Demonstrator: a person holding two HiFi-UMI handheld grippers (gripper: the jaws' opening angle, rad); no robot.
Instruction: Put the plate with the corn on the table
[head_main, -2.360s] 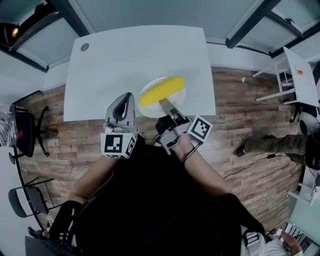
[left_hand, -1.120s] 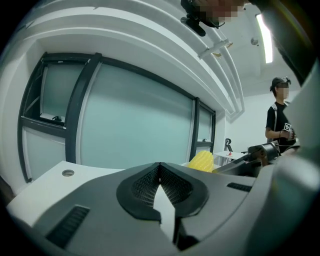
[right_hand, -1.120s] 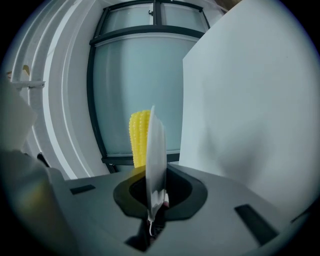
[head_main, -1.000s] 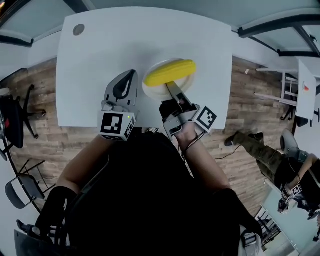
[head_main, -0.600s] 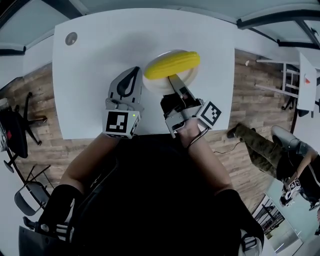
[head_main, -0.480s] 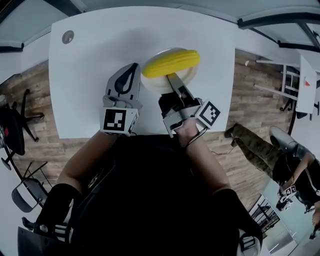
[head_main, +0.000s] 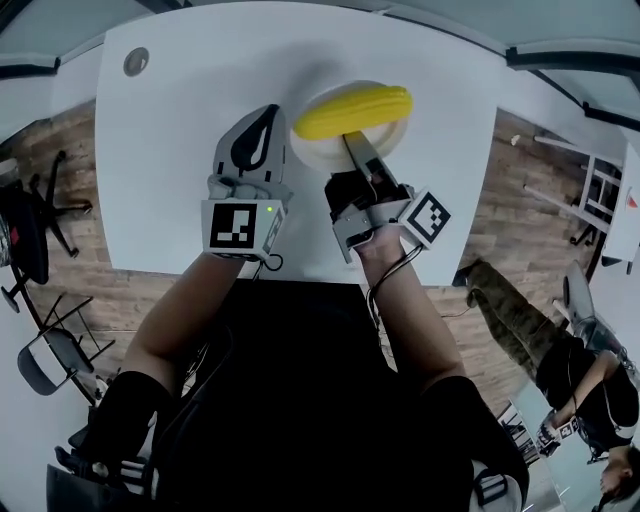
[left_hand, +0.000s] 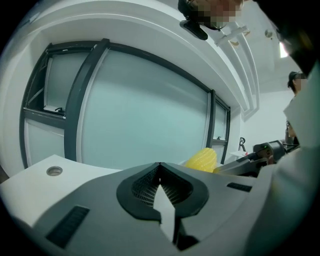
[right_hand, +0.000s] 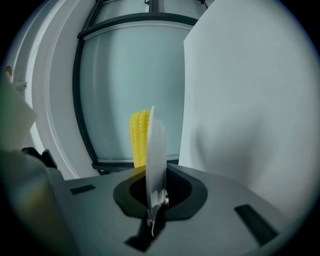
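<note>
A white plate (head_main: 326, 150) carries a yellow corn cob (head_main: 353, 110) over the white table (head_main: 160, 150). My right gripper (head_main: 352, 143) is shut on the plate's near rim. In the right gripper view the plate (right_hand: 155, 150) stands edge-on between the jaws of the right gripper (right_hand: 156, 200), with the corn (right_hand: 139, 137) behind it and a gap to the tabletop (right_hand: 240, 100). My left gripper (head_main: 262, 115) hovers beside the plate on its left, shut and holding nothing. In the left gripper view its jaws (left_hand: 160, 167) meet, with the corn (left_hand: 202, 159) off to the right.
A round grommet hole (head_main: 136, 62) sits in the table's far left corner. Black chairs (head_main: 30, 240) stand on the wooden floor at the left. A person (head_main: 540, 340) is on the floor at the right. Glass wall panels (left_hand: 140, 115) lie beyond the table.
Both grippers have moved forward together, carrying the plate and corn from the table's near edge farther in over the tabletop. The grip on the plate is unchanged.
</note>
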